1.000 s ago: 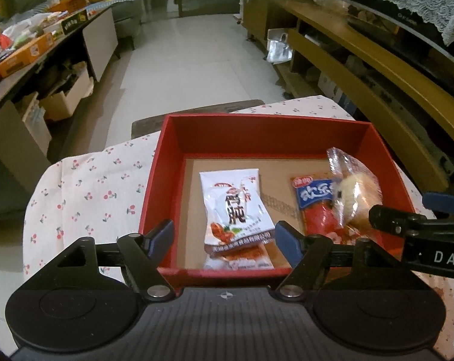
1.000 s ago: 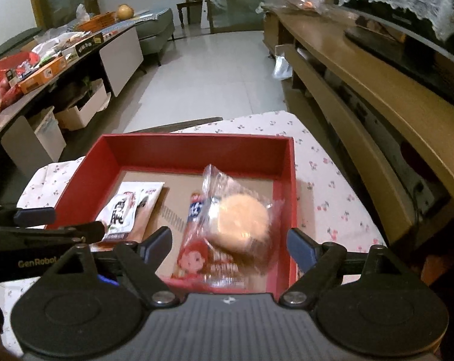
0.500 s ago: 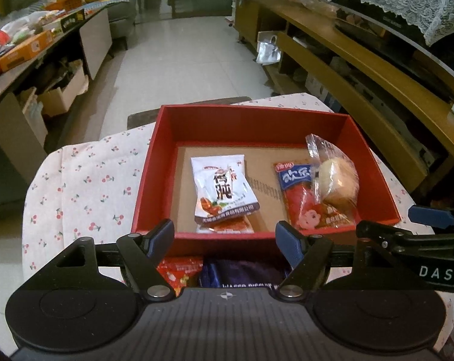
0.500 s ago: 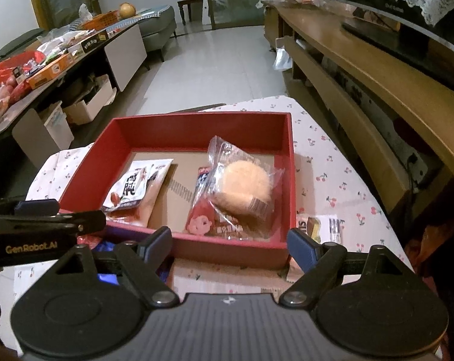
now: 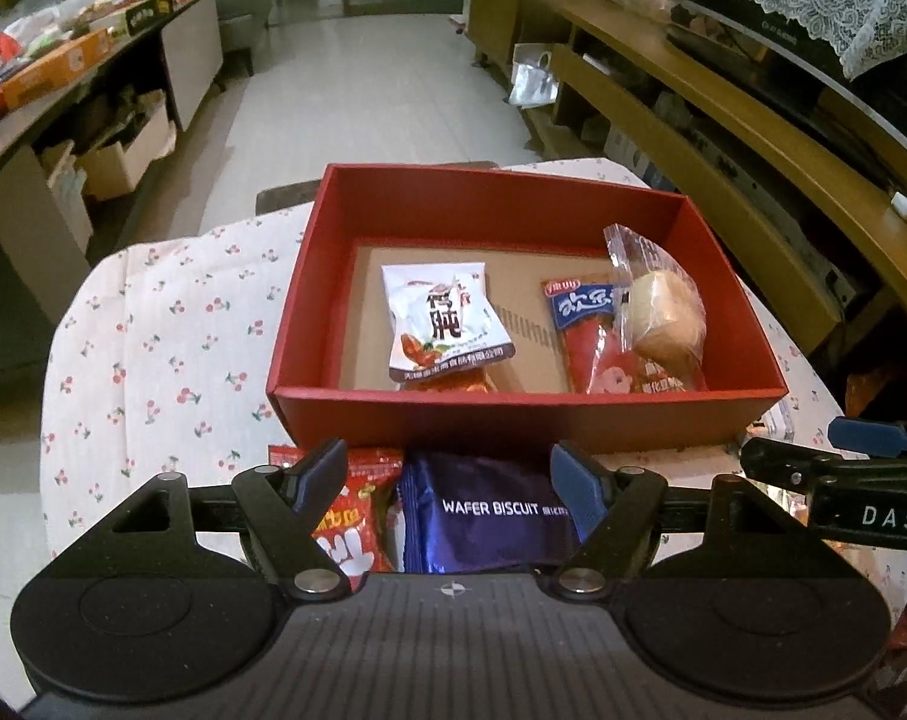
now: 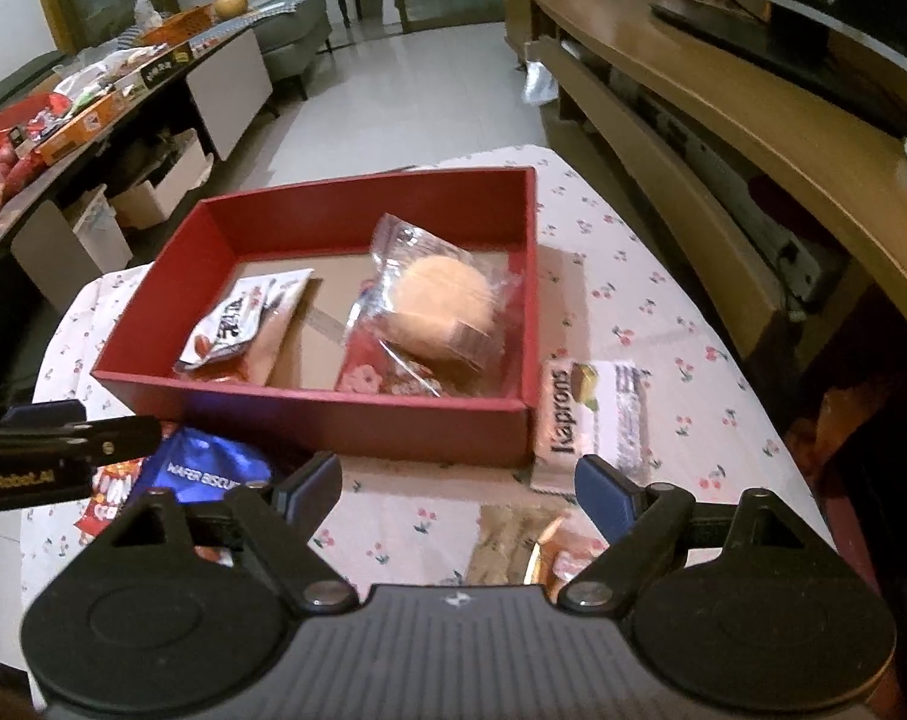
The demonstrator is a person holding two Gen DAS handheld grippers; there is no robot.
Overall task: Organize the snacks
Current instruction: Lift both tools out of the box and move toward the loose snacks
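Note:
A red box on the cherry-print cloth holds a white snack pack, a red and blue pack and a clear-wrapped round cake. My left gripper is open and empty above a purple wafer biscuit pack and a red snack pack, in front of the box. My right gripper is open and empty near a white Kaprons pack beside the box's right corner. More snacks lie under it.
A long wooden shelf unit runs along the right. A cluttered counter with boxes under it stands at the left. Tiled floor lies beyond the table.
Both grippers have drawn back from over the box toward the table's near edge. The loose packs in front of the box have come into view.

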